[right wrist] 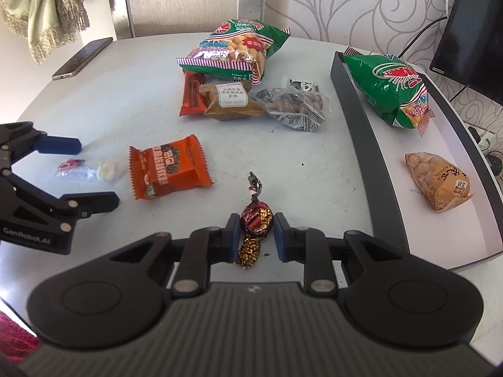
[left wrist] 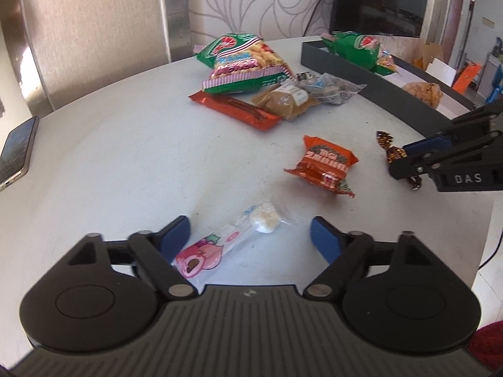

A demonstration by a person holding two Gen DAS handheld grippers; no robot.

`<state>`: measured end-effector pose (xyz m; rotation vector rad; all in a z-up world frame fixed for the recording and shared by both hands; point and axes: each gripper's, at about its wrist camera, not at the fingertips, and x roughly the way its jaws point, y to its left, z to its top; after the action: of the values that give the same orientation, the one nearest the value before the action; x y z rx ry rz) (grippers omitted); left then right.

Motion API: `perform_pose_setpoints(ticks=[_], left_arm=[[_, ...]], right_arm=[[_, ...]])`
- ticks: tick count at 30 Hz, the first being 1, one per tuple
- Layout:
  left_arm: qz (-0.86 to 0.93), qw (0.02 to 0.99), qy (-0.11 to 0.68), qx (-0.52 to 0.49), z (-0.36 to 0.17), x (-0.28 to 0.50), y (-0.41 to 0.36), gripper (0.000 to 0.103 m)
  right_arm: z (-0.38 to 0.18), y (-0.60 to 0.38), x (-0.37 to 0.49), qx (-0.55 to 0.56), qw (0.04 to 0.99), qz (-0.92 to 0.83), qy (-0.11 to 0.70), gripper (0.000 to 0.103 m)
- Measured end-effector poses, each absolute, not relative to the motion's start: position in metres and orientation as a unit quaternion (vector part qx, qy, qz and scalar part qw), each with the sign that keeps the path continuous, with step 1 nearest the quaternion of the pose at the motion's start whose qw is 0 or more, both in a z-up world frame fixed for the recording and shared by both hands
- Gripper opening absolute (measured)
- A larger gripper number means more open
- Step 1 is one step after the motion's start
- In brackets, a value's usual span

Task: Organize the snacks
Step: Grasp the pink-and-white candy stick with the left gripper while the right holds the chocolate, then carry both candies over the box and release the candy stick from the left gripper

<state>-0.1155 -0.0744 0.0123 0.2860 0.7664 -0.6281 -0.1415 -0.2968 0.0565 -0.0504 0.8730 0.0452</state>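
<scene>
The right gripper has its blue pads on either side of the twist-wrapped candy, close against its round foil body, though a tight clamp can't be confirmed; the left gripper is spread wide around the clear peach-print packet, pads apart from it. Everything sits on a round, matte white table, lightly scuffed, backed by swirl-patterned wallpaper. Take the orange square snack pack as the marker: the candy lies just beside it toward the tray, the peach packet on its other side, and beyond it is a heap topped by a crinkly green cracker bag. The dark-walled tray with a pale floor holds a second green bag and a tan peanut pouch. Only the right wrist view shows a fringed pale-green cloth hanging in the corner. A phone rests at the table's edge.
</scene>
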Motion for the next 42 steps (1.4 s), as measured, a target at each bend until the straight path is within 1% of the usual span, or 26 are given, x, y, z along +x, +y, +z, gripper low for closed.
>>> perform_pose_setpoints(ticks=[2,3,5,8,9,10,11,17,19,29,42], left_arm=[[-0.309,0.868,0.363,0.138,0.014,-0.117,-0.076,0.068],[-0.313,0.868,0.361,0.138,0.015,-0.119,-0.076,0.064],[-0.316,0.867,0.36,0.137,0.017,-0.119,-0.076,0.043],[-0.316,0.867,0.363,0.127,0.018,-0.117,-0.07,0.033],[-0.316,0.867,0.365,0.121,0.018,-0.116,-0.068,0.031],[-0.315,0.868,0.367,0.116,0.018,-0.115,-0.067,0.026],[-0.315,0.868,0.368,0.114,0.019,-0.114,-0.066,0.023],[-0.314,0.869,0.364,0.113,0.02,-0.113,-0.062,0.016],[-0.311,0.873,0.359,0.113,0.023,-0.113,-0.061,0.016],[-0.296,0.884,0.347,0.106,0.042,-0.099,-0.07,0.016],[-0.31,0.889,0.321,0.103,0.075,-0.091,-0.111,0.016]], right_arm=[[0.057,-0.297,-0.141,-0.023,0.906,0.022,0.422,0.026],[0.057,-0.297,-0.141,-0.024,0.906,0.022,0.422,0.026],[0.057,-0.296,-0.14,-0.024,0.906,0.022,0.421,0.026],[0.058,-0.297,-0.141,-0.023,0.907,0.02,0.42,0.025],[0.058,-0.297,-0.141,-0.022,0.907,0.02,0.42,0.025],[0.058,-0.297,-0.142,-0.022,0.907,0.017,0.419,0.025],[0.058,-0.297,-0.142,-0.021,0.907,0.017,0.419,0.025],[0.06,-0.297,-0.142,-0.015,0.91,0.016,0.414,0.025],[0.063,-0.298,-0.143,-0.011,0.912,0.017,0.409,0.025],[0.079,-0.303,-0.146,-0.001,0.92,0.013,0.392,0.025],[0.111,-0.315,-0.158,-0.001,0.93,0.007,0.366,0.025]])
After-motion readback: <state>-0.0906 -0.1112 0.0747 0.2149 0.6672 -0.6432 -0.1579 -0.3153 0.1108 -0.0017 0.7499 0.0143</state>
